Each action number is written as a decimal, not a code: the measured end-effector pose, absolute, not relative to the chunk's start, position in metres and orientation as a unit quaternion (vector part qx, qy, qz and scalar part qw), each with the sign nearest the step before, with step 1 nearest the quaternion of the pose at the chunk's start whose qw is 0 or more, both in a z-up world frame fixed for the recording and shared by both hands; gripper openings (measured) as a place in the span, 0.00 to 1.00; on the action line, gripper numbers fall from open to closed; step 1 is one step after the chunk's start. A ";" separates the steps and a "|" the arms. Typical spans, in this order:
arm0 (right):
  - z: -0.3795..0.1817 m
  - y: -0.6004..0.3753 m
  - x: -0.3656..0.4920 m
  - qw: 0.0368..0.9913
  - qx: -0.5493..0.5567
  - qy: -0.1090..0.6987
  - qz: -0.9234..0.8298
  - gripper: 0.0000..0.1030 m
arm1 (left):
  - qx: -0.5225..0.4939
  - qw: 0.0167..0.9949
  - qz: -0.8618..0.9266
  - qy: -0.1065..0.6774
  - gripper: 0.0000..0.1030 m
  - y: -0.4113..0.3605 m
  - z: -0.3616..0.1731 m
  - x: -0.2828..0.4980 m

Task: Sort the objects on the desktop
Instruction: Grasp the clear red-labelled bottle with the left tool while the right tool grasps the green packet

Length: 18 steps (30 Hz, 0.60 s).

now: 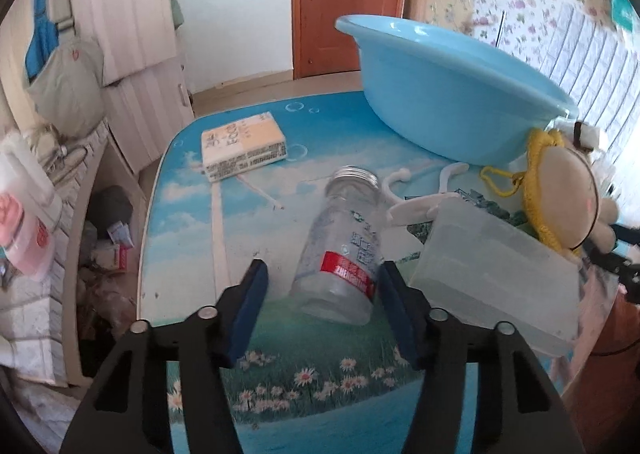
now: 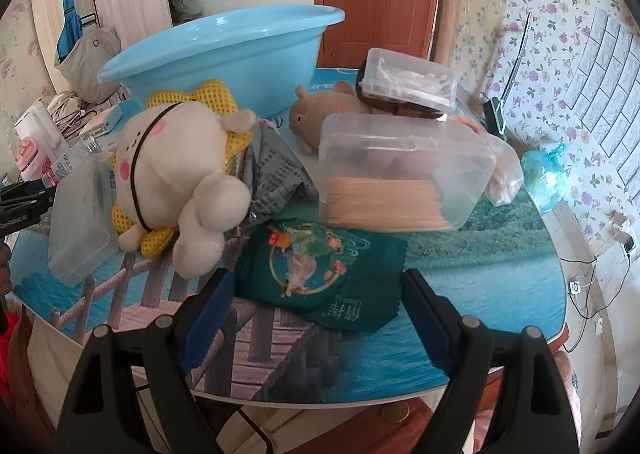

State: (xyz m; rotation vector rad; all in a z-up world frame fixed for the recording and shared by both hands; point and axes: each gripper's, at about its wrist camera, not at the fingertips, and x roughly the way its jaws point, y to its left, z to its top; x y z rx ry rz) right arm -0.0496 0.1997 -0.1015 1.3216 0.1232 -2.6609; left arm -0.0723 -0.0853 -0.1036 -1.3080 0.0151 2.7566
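The left gripper [image 1: 320, 278], fingers wide, is reaching around the lying jar [image 1: 340, 250]; squeezing probably comes next. The right gripper [image 2: 316, 290] is waiting wide over the green packet [image 2: 320, 274].

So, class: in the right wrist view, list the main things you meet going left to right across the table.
Frosted plastic lid → white plush toy → green packet → clear box of wooden sticks → blue knotted bag.
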 end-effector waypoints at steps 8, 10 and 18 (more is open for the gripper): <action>-0.102 0.200 -0.053 0.083 0.441 0.040 -0.893 0.87 | -0.429 0.048 0.902 0.015 0.40 -0.077 -0.103 -0.077; -0.101 0.200 -0.052 0.087 0.440 0.042 -0.893 0.84 | -0.429 0.048 0.902 0.014 0.40 -0.077 -0.102 -0.077; -0.097 0.196 -0.047 0.118 0.435 0.049 -0.891 0.47 | -0.430 0.041 0.902 0.010 0.40 -0.073 -0.097 -0.073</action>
